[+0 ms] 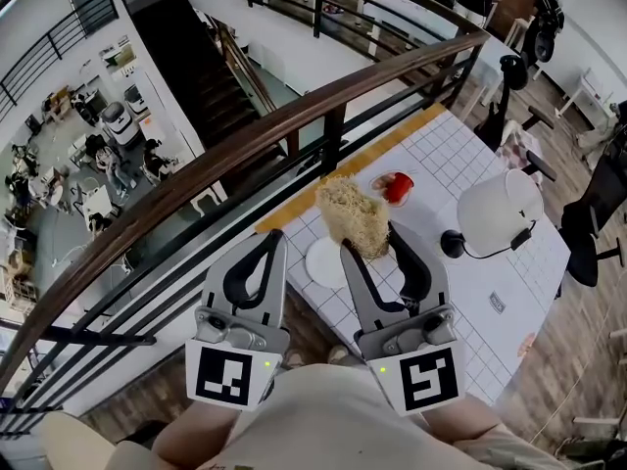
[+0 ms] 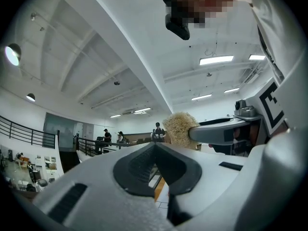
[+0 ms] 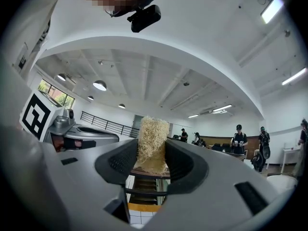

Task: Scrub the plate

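Two tongs are in my hands, side by side and apart from each other. My left tongs (image 1: 275, 238) (image 2: 154, 147) have their tips pressed together with nothing between them. My right tongs (image 1: 368, 237) (image 3: 151, 147) are clamped on a straw-coloured fibre scrubber (image 1: 351, 213) (image 3: 153, 137) (image 2: 180, 128), which sticks out past the tips. The white plate (image 1: 320, 262) lies on the white tiled table (image 1: 470, 297) in the space between the two pairs of tongs; the inner arm of my right tongs covers its right edge, and the scrubber hangs above and just past it without touching. Beyond the scrubber sits a small dish with something red in it (image 1: 394, 187). To the right of my right tongs stands a big white round container (image 1: 498, 210) with a black knob (image 1: 452, 244) beside it. A dark wooden handrail (image 1: 294, 116) on black bars runs along the far edge of the table, beyond the tips of both tongs.
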